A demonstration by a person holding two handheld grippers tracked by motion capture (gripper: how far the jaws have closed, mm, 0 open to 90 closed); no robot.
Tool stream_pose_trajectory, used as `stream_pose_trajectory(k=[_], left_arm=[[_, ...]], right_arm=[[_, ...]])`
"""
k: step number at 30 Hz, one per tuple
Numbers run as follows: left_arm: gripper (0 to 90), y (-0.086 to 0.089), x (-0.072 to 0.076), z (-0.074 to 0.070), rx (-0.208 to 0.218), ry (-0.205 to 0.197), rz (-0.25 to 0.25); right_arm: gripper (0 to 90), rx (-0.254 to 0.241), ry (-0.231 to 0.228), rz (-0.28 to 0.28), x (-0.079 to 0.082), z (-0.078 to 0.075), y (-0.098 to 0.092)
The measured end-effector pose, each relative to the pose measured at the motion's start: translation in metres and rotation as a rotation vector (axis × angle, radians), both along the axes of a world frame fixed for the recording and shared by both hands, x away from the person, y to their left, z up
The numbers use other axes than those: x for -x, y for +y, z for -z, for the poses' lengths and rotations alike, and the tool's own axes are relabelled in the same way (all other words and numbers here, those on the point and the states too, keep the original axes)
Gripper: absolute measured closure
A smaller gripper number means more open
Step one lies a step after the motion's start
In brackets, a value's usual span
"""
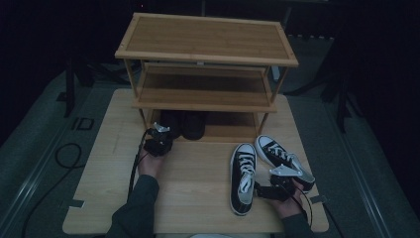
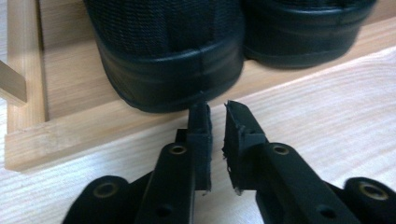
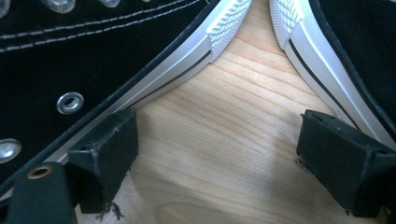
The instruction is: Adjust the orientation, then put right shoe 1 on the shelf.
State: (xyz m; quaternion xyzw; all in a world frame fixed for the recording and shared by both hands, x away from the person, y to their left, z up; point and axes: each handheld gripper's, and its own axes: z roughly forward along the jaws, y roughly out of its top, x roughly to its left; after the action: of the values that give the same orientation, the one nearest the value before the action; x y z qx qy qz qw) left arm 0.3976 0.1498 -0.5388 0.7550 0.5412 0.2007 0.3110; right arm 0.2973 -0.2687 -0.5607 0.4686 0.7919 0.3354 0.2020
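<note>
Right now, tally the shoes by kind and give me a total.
All-black shoes on the rack's bottom shelf: 2
Black sneakers with white laces and soles on the table: 2
Total: 4

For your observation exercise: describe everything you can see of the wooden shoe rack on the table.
The shoe rack is light, bamboo-looking wood with three slatted shelves framed by raised edges and joined by thin corner posts. It stands upright at the far side of the table. The top and middle shelves are bare; the bottom shelf holds a pair of black shoes, heels outward. The left gripper points at one heel, jaws nearly together, gripping nothing.
</note>
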Motion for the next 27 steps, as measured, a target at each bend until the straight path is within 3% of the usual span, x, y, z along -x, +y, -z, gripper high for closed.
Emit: stream_pose_trajectory(k=[12,27], left_arm=[[63.4,0.007,0.025,0.012,0.010,0.012,0.014],[57.1,0.005,0.033,0.016,0.020,-0.014,0.020]], right_arm=[[13.6,-0.001,0.000,-0.005,0.000,0.000,0.000],[15.0,0.009,0.022,-0.003,-0.001,-0.003,0.001]])
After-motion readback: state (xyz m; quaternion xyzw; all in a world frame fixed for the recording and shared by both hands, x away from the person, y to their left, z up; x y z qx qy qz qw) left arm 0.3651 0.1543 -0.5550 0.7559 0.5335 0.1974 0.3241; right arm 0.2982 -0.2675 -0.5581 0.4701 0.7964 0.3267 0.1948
